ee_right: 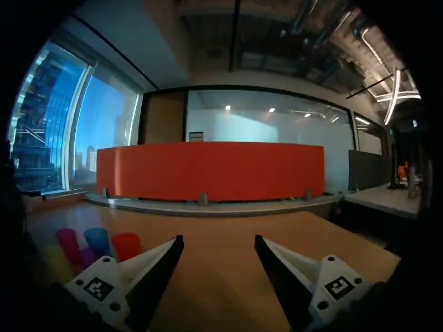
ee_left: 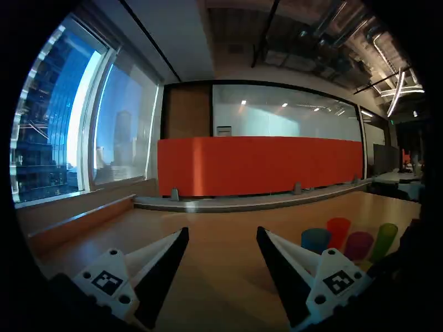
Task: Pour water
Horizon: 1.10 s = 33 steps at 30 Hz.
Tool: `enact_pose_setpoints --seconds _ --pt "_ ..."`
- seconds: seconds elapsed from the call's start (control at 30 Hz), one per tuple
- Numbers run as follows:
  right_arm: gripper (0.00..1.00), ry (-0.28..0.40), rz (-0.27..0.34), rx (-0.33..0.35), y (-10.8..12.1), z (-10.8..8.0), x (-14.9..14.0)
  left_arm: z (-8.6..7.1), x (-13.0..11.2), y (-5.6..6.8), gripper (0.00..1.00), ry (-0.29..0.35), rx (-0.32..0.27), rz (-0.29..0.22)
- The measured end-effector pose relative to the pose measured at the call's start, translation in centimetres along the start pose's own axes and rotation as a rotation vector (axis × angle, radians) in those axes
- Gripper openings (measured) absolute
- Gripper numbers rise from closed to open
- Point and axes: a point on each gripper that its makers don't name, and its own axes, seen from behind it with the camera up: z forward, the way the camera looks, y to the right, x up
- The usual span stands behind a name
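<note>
- Left gripper: fingers spread wide, nothing between them, bare table below.
- Right gripper: fingers likewise wide apart, holding nothing, over the same wooden table.
- Cups, left gripper view: blue cup, red cup, purple cup and green cup, upright in a tight cluster just beside the right finger, well short of the table's far edge.
- Cups, right gripper view: the cluster stands beside the left finger, red nearest it, then blue, then a pink cup; the shapes in front are too dim to tell.
- Partition: orange, along the table's far edge.
- Windows: beyond the table's left edge.
</note>
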Motion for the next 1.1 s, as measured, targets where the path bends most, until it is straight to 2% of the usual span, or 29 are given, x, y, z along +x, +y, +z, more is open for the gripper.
enact_pose_setpoints --seconds 0.4,0.63,0.77,0.97,1.1 --pt "0.99 -0.033 -0.013 0.036 -0.6 0.6 6.5 1.3 6.4 1.7 0.91 -0.001 -0.079 -0.015" --pt "0.99 -0.047 -0.009 0.068 -1.4 1.1 9.9 2.1 9.8 2.1 0.91 -0.011 -0.111 -0.022" --pt "0.99 -0.056 -0.003 0.087 -1.9 1.3 11.4 2.5 10.9 2.0 0.91 -0.021 -0.131 -0.033" --pt "0.99 -0.051 -0.014 0.097 -2.4 1.6 13.4 3.1 12.1 1.7 0.91 -0.034 -0.145 -0.022" --pt "0.99 -0.050 -0.010 0.109 -2.8 1.6 13.7 3.2 13.0 2.1 0.91 -0.039 -0.169 -0.023"
